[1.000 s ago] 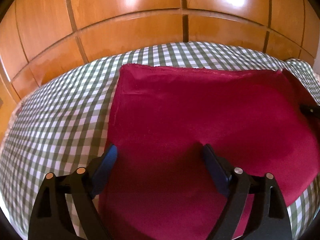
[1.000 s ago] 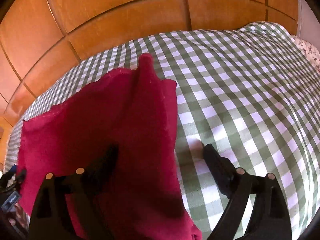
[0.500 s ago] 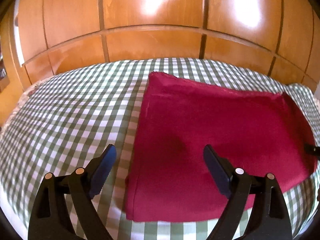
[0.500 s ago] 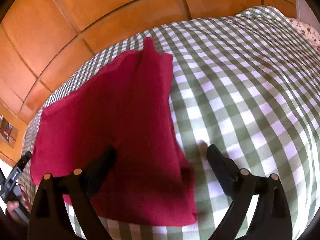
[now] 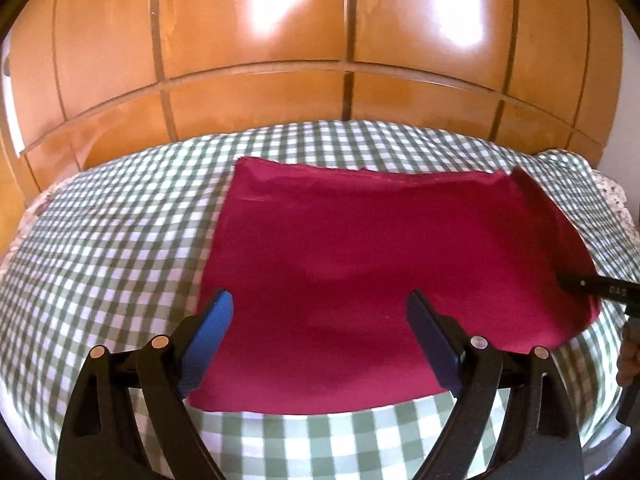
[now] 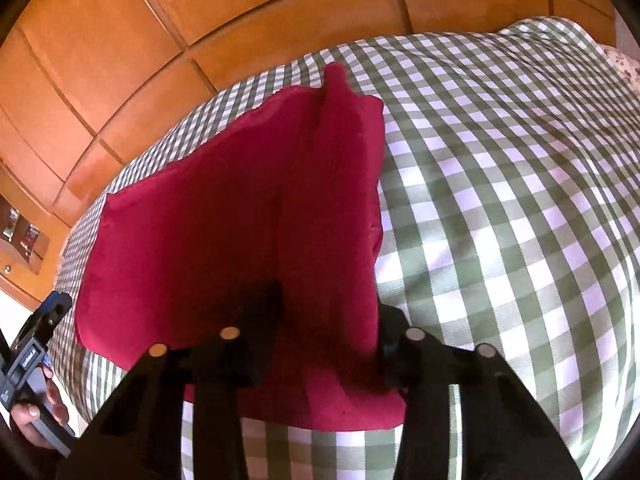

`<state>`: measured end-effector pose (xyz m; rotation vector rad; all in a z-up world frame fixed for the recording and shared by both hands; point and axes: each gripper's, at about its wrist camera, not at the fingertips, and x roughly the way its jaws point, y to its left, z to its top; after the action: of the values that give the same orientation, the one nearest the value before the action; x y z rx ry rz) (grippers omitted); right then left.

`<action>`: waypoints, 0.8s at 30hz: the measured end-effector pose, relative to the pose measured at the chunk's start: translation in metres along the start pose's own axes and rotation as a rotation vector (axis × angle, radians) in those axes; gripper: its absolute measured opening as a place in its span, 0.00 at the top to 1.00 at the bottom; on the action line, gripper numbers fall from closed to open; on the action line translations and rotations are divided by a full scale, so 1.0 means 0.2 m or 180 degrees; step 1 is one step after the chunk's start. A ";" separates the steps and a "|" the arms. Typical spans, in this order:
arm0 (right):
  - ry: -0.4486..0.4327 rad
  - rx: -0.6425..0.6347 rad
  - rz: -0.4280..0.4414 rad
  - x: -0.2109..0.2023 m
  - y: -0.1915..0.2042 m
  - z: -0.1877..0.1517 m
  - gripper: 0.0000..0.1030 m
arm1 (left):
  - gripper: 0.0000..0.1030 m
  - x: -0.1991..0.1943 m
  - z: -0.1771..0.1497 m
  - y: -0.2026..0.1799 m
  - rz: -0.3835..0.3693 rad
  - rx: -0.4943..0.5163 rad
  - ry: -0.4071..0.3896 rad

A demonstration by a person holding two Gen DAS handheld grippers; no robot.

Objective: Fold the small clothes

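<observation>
— Left wrist view first: where does the red cloth (image 5: 392, 256) lie against the left tongs (image 5: 320, 320)?

— It lies flat on the green-and-white checked bedspread (image 5: 120, 240), folded to a rough rectangle. The tongs hang above its near left part, spread wide with nothing between them; the left finger's blue pad (image 5: 208, 332) sits over the cloth's left edge, the right one over its middle. Neither pad presses on the fabric as far as I can see.

— And the right tongs (image 6: 328, 316)?

— From the right wrist view, they have just been closing, and the cloth's near right edge sits between them. The fabric bunches up in the narrow gap, and the right finger (image 6: 394, 332) lies against the outer side of the fold, so they are clenched on the red cloth (image 6: 224, 220). In the left wrist view one dark tip of them (image 5: 592, 286) shows at the cloth's right edge.

— How does the far side of the cloth look?

— Its far right corner stands up in a small ridge, and a crease runs from there back toward the right tongs. The left part lies smooth.

— Anything else around?

— A glossy wooden panelled headboard (image 5: 320, 60) rises behind the bed. At the lower left of the right wrist view, a person's hand (image 6: 36, 412) grips the handle of the left tongs.
</observation>
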<state>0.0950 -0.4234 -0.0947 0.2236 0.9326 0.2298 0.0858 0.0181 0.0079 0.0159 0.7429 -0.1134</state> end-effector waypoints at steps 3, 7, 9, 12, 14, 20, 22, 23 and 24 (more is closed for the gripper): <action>-0.0017 -0.0011 -0.0019 -0.02 0.03 0.02 0.71 | 0.15 0.03 -0.01 -0.01 -0.0041 0.0030 0.0046; -0.0087 -0.0085 -0.0019 -0.08 0.10 0.06 0.73 | 0.15 0.06 -0.01 0.00 -0.0102 0.0032 0.0117; -0.0121 -0.0092 0.0011 -0.10 0.13 0.08 0.73 | 0.15 0.08 -0.02 0.01 -0.0135 0.0022 0.0152; -0.0173 -0.0130 0.0121 -0.14 0.22 0.12 0.74 | 0.15 0.10 -0.03 0.04 -0.0165 -0.0009 0.0205; -0.0204 -0.0206 0.0210 -0.17 0.31 0.16 0.75 | 0.21 0.12 -0.03 0.08 -0.0262 -0.0085 0.0283; -0.0282 -0.0612 0.0547 -0.20 0.72 0.21 0.78 | 0.30 0.10 0.01 0.33 -0.0615 -0.0528 0.0353; -0.0271 -0.0740 0.0661 -0.17 0.85 0.21 0.80 | 0.32 0.08 0.02 0.42 -0.0669 -0.0675 0.0318; -0.0239 -0.0834 0.0724 -0.13 0.95 0.20 0.82 | 0.32 0.06 0.02 0.47 -0.0695 -0.0737 0.0300; -0.0217 -0.0891 0.0738 -0.11 1.01 0.19 0.82 | 0.32 0.05 0.03 0.50 -0.0710 -0.0788 0.0282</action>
<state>0.0937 -0.2416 0.0016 0.0798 0.7961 0.5592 0.1083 0.1165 0.0018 -0.3001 0.8418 -0.2338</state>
